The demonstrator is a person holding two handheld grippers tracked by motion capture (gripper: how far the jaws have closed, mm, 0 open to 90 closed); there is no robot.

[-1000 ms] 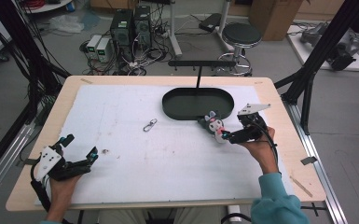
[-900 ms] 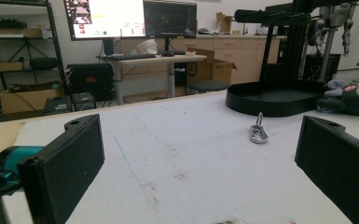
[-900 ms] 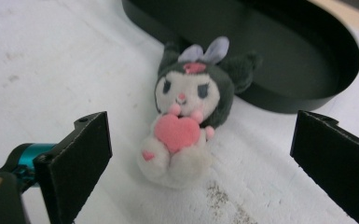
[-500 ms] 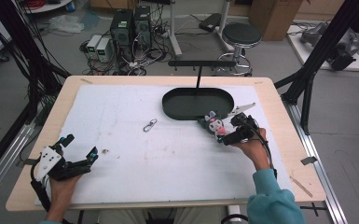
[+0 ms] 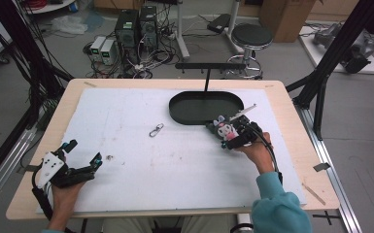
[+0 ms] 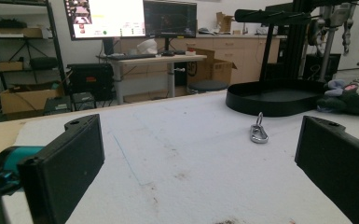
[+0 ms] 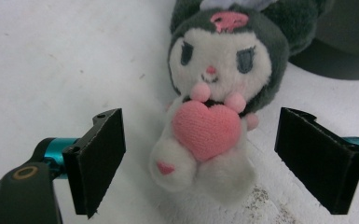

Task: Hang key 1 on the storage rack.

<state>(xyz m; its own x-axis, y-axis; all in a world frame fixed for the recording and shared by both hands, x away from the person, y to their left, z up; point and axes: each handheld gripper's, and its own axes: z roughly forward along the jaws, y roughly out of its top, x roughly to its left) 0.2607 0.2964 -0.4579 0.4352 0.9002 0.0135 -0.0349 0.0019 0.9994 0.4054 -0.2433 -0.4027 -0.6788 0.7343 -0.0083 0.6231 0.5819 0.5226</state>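
A small plush toy (image 5: pixel 222 128) with a dark hood, white face and pink heart lies on the white mat just in front of the black oval tray (image 5: pixel 175 104). My right gripper (image 5: pixel 227 135) has come down over it. In the right gripper view the plush toy (image 7: pixel 214 107) lies between the jaws of the right gripper (image 7: pixel 200 140), which have just been closing. A gap remains on each side, so the pads do not touch it. My left gripper (image 5: pixel 84 151) rests open at the table's near left corner with nothing between its jaws (image 6: pixel 200 140).
A silver carabiner clip (image 5: pixel 156 130) lies on the mat (image 5: pixel 126 111) left of the tray; the left gripper view shows the clip (image 6: pixel 258 133) ahead. A black stand with a crossbar (image 5: pixel 209 66) rises behind the tray. Stool, computers and cables stand beyond the table.
My right gripper has moved left and down until its jaws straddle the plush toy. The left gripper has stayed where it was.
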